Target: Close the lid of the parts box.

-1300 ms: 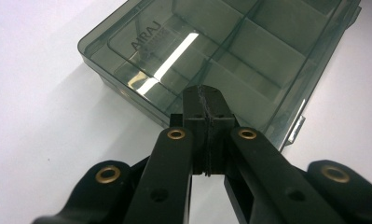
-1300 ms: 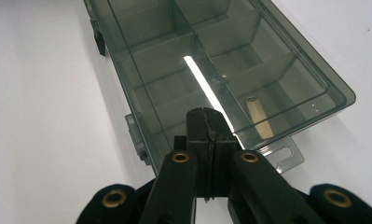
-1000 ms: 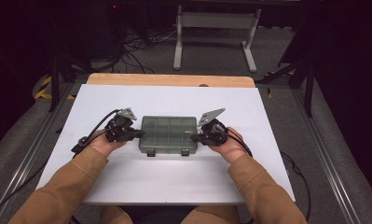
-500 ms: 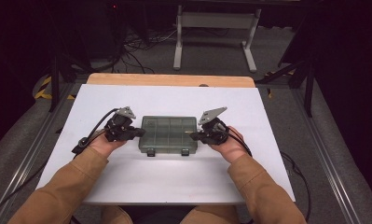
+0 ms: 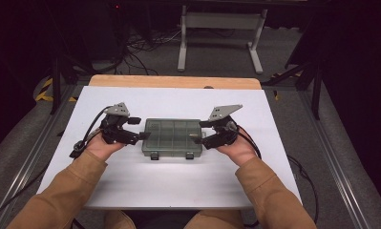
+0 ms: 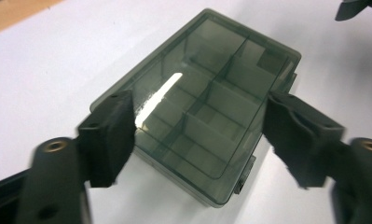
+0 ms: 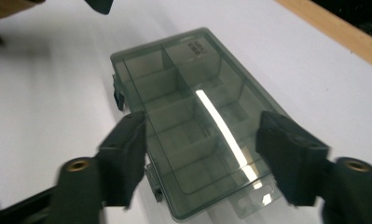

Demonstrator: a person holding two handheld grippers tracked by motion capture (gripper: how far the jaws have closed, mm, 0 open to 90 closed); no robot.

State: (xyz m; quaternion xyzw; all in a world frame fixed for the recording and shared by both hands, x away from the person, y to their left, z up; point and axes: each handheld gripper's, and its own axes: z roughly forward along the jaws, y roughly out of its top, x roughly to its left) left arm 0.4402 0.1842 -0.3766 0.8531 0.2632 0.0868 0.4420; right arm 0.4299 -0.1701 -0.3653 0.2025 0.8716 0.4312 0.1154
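Box (image 5: 171, 138) lies shut on the white tabletop (image 5: 178, 186), long side running left to right. Left gripper (image 5: 139, 129) and right gripper (image 5: 197, 131) wait wide open at its short ends, equally near, holding nothing.

Glossy smoky translucent plastic box (image 6: 207, 112); matt white table (image 5: 178, 181); black matt tongs.

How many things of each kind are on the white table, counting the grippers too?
Smoky clear plastic box with compartments: 1
Grippers: 2, the left gripper and the right gripper
Total: 3, on the white table
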